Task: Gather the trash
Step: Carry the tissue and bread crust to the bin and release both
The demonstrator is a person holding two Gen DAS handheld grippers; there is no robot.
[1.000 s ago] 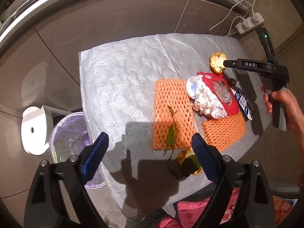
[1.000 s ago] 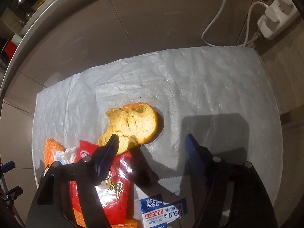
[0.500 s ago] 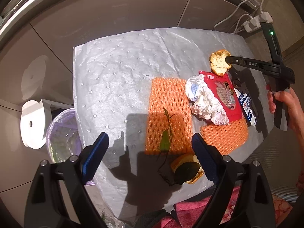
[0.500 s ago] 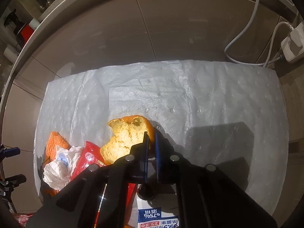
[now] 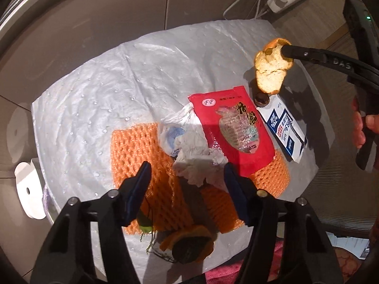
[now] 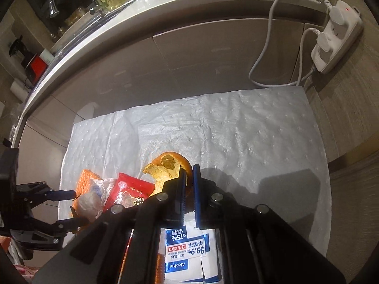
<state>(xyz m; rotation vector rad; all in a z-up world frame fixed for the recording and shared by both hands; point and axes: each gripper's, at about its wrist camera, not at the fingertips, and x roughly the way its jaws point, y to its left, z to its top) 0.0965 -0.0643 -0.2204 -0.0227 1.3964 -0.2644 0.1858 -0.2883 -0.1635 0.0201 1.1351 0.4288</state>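
Note:
My right gripper (image 6: 188,171) is shut on an orange peel (image 6: 165,169) and holds it above the white sheet; the peel also shows lifted in the left wrist view (image 5: 271,71). My left gripper (image 5: 186,177) is open, low over a crumpled white tissue (image 5: 196,163) that lies on orange foam netting (image 5: 139,156). A red snack packet (image 5: 236,127), a blue-and-white alcohol wipe packet (image 5: 284,130) and a dark fruit peel (image 5: 189,243) with a leafy stem lie on the sheet.
The white padded sheet (image 5: 106,90) covers a small table. A bin with a purple liner (image 5: 46,196) and a white roll (image 5: 26,184) stand at the left. A power strip (image 6: 331,40) with cables lies at the back right, below a cabinet front.
My right gripper closed on the orange peel and lifted it off the sheet. My left gripper moved forward and down over the tissue and netting.

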